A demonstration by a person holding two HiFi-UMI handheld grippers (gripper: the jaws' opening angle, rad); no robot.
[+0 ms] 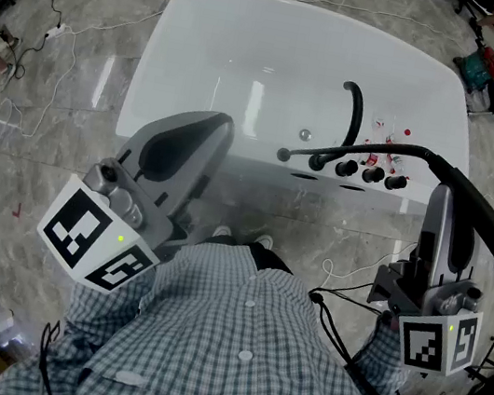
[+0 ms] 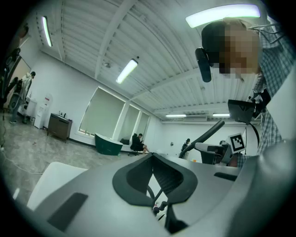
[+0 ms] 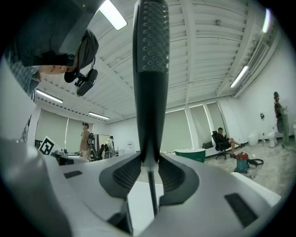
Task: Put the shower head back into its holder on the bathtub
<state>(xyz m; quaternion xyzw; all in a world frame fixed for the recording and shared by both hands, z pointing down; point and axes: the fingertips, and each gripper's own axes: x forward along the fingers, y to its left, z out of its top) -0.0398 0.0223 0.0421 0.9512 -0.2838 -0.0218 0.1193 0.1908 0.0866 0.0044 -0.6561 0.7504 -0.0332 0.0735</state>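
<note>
My right gripper [image 3: 149, 162] points up at the ceiling and is shut on the lower end of the long black shower head [image 3: 150, 69], whose dimpled face rises past the top of the right gripper view. In the head view this gripper [image 1: 442, 193] is right of the person's body, and the shower head [image 1: 484, 224] slants off to the right. Its black hose [image 1: 378, 152] runs back to the black fittings on the near rim of the white bathtub [image 1: 190, 40]. My left gripper [image 1: 217, 125] is raised at the left, shut and holding nothing [image 2: 152, 159].
A curved black spout [image 1: 353, 106] and a row of black knobs [image 1: 371, 174] sit on the tub's near rim. Cables [image 1: 59, 31] trail over the marble floor at the left. A red-and-green tool [image 1: 483, 68] lies past the tub's right end.
</note>
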